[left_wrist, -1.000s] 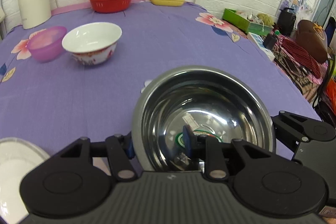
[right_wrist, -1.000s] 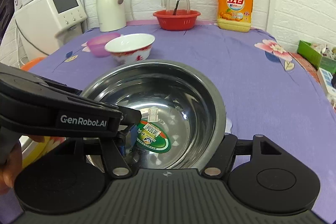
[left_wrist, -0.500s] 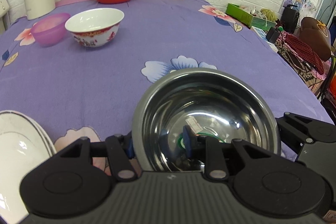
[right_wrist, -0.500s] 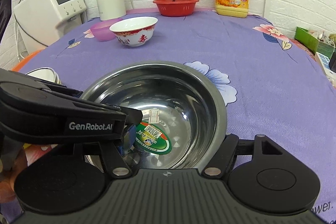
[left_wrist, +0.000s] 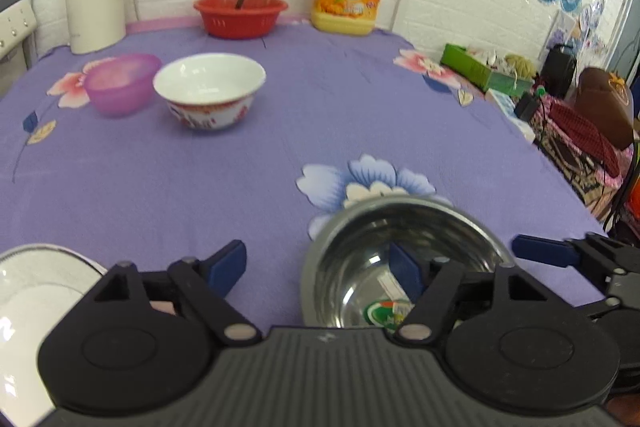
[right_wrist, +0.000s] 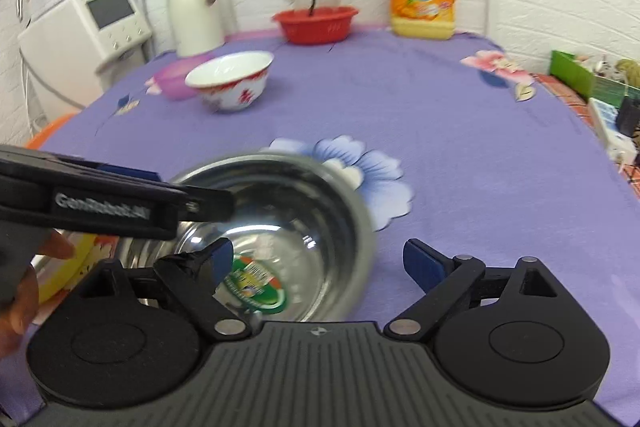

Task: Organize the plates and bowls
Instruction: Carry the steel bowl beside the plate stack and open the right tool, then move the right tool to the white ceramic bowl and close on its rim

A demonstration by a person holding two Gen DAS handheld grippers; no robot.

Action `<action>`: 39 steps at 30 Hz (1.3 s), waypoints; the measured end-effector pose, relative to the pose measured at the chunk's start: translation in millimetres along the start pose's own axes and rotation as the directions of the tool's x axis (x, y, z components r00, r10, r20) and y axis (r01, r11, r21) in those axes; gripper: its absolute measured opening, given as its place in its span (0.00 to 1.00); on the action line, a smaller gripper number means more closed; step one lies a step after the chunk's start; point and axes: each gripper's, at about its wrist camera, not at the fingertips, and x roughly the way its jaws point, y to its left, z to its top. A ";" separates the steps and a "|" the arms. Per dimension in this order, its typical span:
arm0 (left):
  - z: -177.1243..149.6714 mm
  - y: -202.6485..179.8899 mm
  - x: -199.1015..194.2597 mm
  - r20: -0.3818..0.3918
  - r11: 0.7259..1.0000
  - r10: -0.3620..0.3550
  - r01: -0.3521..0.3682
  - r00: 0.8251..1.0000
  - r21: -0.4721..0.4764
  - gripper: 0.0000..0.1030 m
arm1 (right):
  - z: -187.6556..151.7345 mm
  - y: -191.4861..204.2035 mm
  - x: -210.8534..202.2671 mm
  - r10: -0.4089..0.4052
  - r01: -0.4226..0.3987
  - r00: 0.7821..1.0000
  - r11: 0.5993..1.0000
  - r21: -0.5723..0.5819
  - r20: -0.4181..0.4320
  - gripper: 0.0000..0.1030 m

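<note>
Purple flowered cloth covers the table (left_wrist: 280, 131), with white brick wall behind. At lower centre-right of the left wrist view the steel bowl (left_wrist: 400, 267) sits on the cloth, released: the left gripper (left_wrist: 320, 267) was pinching its rim half a second ago and its jaws have just been opening, so that now one pad hangs inside the bowl and the other stands clear to the left, neither pressing. The right gripper (right_wrist: 316, 263) is likewise spread wide where it was clamped on the rim before, its left pad over the bowl's interior. The bowl is thus judged as set down (beside the white plates (left_wrist: 28, 299) at lower left). Remaining to be gathered, at upper left, are the white patterned bowl (left_wrist: 210, 95) and the pink bowl (left_wrist: 120, 83).
</note>
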 end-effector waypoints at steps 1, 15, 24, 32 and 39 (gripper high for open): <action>3.1 3.6 -3.5 0.012 1.000 0.002 -0.002 1.000 -0.004 0.71 | 2.2 -4.7 -6.3 -0.006 0.005 1.000 1.000 0.010 0.017 1.00; 7.8 47.8 -23.0 0.058 0.997 0.058 -0.054 0.997 -0.061 0.72 | 29.3 -12.3 -6.9 -0.014 0.014 0.999 1.000 -0.003 0.037 1.00; 16.1 58.0 -20.1 0.072 0.997 0.043 -0.037 0.996 -0.073 0.72 | 56.9 13.9 0.9 -0.005 0.012 0.999 0.992 -0.128 0.052 1.00; 27.6 80.4 -10.9 0.066 0.993 0.065 -0.058 0.996 -0.103 0.72 | 82.0 26.9 22.7 0.018 -0.012 0.999 0.985 -0.174 0.037 1.00; 37.5 101.4 -0.4 0.057 0.989 0.088 -0.080 0.995 -0.128 0.72 | 105.0 45.2 48.6 0.066 -0.061 0.998 0.969 -0.239 0.011 1.00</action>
